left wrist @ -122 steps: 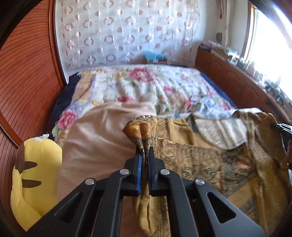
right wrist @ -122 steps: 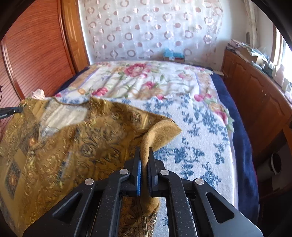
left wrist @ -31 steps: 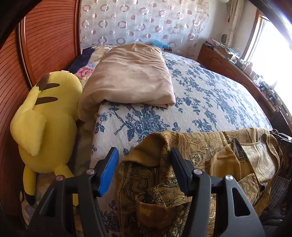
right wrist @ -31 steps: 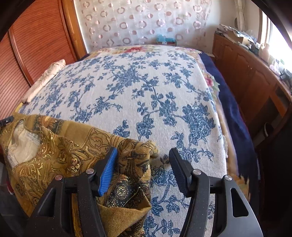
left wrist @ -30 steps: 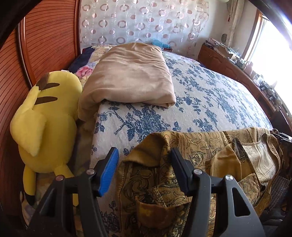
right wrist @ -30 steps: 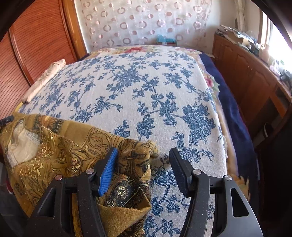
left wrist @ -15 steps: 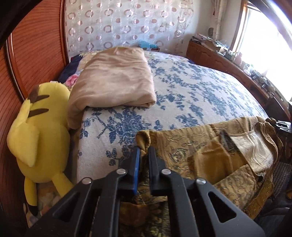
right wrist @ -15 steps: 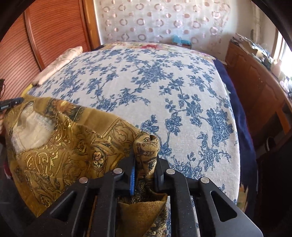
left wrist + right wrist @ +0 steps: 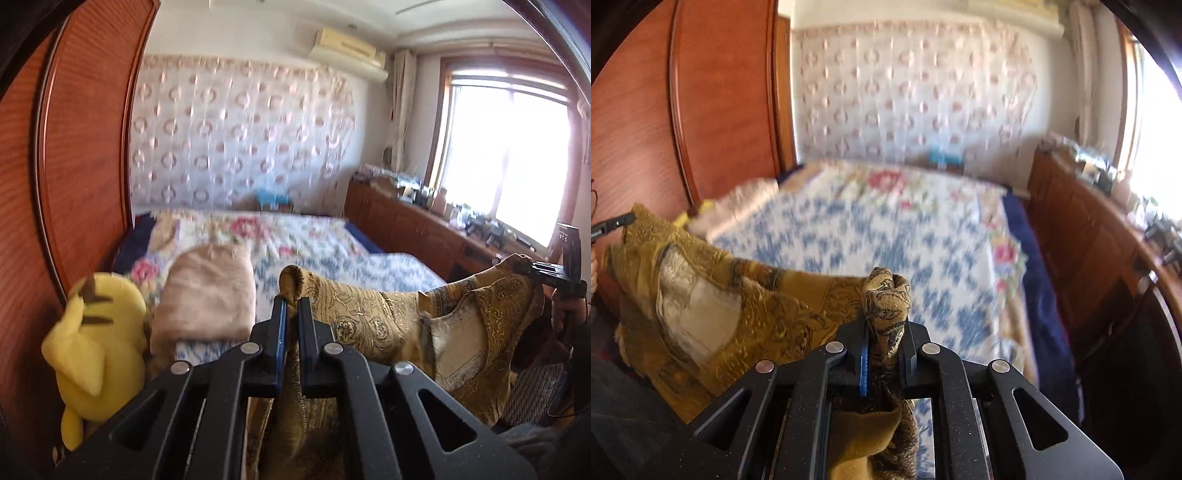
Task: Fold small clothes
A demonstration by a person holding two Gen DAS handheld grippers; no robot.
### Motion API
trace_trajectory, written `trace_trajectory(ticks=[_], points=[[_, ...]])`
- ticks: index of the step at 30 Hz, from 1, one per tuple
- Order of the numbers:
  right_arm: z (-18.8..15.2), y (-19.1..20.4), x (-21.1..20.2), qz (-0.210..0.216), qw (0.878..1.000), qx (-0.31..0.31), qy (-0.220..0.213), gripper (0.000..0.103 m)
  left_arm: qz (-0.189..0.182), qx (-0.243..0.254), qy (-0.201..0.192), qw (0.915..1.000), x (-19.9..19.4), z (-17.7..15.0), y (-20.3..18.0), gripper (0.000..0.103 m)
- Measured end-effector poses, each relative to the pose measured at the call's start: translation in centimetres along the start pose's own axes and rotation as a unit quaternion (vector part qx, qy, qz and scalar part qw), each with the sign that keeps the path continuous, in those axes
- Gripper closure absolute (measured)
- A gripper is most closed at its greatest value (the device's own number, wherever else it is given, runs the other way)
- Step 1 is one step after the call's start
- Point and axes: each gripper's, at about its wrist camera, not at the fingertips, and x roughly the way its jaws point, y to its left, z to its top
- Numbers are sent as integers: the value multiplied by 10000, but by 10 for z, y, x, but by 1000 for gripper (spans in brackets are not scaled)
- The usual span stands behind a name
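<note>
A gold patterned garment (image 9: 369, 314) hangs stretched in the air above the near end of the bed. My left gripper (image 9: 290, 304) is shut on one bunched corner of it. My right gripper (image 9: 884, 325) is shut on the other corner, a thick wad of cloth (image 9: 886, 291) standing up between its pads. In the left wrist view the right gripper (image 9: 532, 269) shows at the far right, holding the garment's far end. The garment (image 9: 720, 295) sags between the two grippers with its pale lining showing, and the left gripper (image 9: 617, 221) peeks in at the left edge.
A bed with a blue floral cover (image 9: 886, 240) lies ahead. A folded beige blanket (image 9: 210, 295) and a yellow plush toy (image 9: 96, 332) sit at its left side by a wooden wardrobe (image 9: 74, 147). A wooden cabinet (image 9: 1089, 240) runs under the window on the right.
Both grippers went from open around the garment's corners to shut on them. Both then rose, lifting the garment off the bed, and the views tilted up toward the far wall.
</note>
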Motion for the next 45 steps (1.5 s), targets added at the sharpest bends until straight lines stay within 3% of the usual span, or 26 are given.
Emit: trace_trajectory(ticks=[8, 12, 16, 21, 24, 26, 27, 28, 31, 36, 42, 45], points=[[78, 2, -75, -128, 9943, -391, -984, 95, 32, 184, -888, 9959, -27, 84, 4, 101], [121, 4, -92, -253, 9886, -642, -1335, 95, 192, 288, -1029, 9941, -5, 125, 10, 101], [161, -4, -69, -472, 9868, -808, -1320, 95, 475, 336, -887, 9944, 43, 150, 25, 101], [198, -34, 28, -792, 9907, -752, -814, 95, 913, 292, -243, 9951, 149, 144, 65, 100], [191, -52, 92, -700, 9950, -568, -436, 94, 889, 280, 511, 9943, 212, 110, 81, 97], [174, -63, 142, -769, 9963, -395, -1, 79, 859, 252, 930, 9916, 242, 83, 85, 94], [159, -68, 172, -800, 9960, -270, 289, 66, 914, 234, 1089, 9896, 252, 67, 89, 93], [147, -71, 189, -775, 9958, -193, 445, 57, 849, 218, 1198, 9889, 259, 53, 89, 87], [108, -77, 226, -794, 9936, -40, 806, 55, 700, 238, 1371, 9878, 258, 26, 85, 66], [61, -77, 236, -619, 9926, -9, 1041, 55, 630, 304, 1412, 9875, 233, 7, 62, 55], [47, -63, 224, -384, 9942, 93, 997, 52, 435, 235, 1425, 9886, 210, -13, 38, 49], [49, -56, 228, -339, 9943, 119, 1008, 51, 283, 206, 1642, 9858, 215, -27, 29, 49]])
